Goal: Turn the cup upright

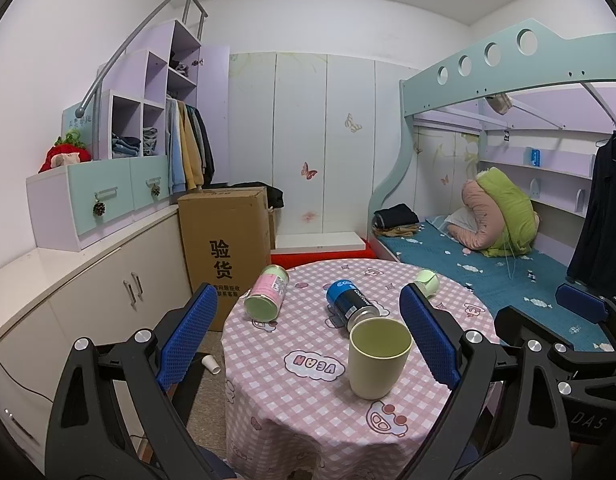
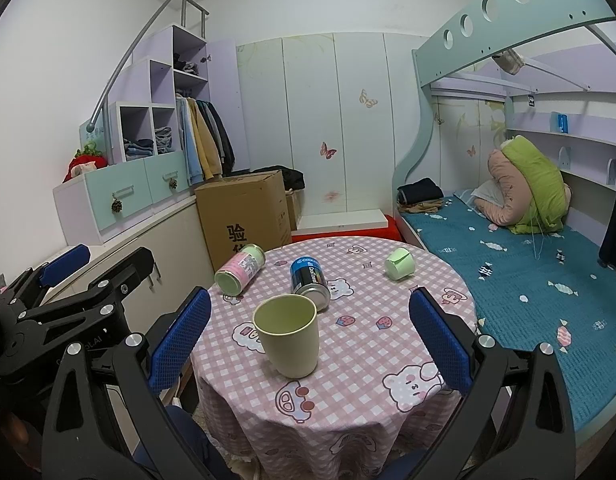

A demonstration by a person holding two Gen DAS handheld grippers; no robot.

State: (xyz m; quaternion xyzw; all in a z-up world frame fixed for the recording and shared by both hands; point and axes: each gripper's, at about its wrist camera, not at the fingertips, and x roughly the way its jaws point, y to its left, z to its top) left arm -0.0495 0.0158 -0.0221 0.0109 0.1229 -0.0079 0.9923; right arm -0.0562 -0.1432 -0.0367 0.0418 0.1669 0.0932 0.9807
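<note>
A pale yellow-green cup point(image 1: 378, 357) stands upright, mouth up, on the round table with the pink checked cloth point(image 1: 292, 396). It also shows in the right wrist view point(image 2: 289, 335). My left gripper point(image 1: 308, 336) is open and empty, held back from the table's near edge, with the cup between its blue fingers and nearer the right one. My right gripper point(image 2: 308, 336) is open and empty, also short of the cup. Each gripper appears at the edge of the other's view.
A pink and green can point(image 1: 267, 292) and a blue can point(image 1: 350, 304) lie on their sides behind the cup. A small green paper cup point(image 2: 400, 263) lies tipped at the far right. A cardboard box point(image 1: 226, 240) stands left of the table, a bed point(image 1: 508, 280) right.
</note>
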